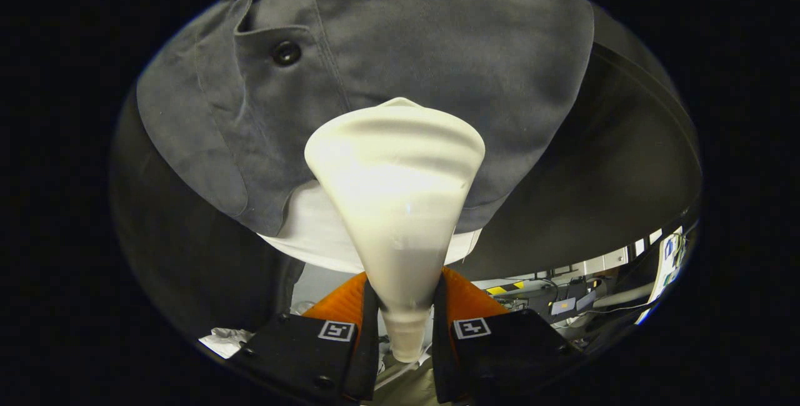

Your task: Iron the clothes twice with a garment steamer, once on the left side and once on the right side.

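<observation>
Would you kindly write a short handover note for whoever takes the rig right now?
Gripper: shut on the steamer, both fingers clamping its narrow neck.
Steamer: its wide head points up and ahead, against or very near the grey shirt, to the right of the button and placket. A white hem shows under the shirt.
Done: steamer picked up and brought to the shirt. How many passes are finished cannot be told from this view.
Left: finish this pass, then make sure both left and right sides get one.
</observation>
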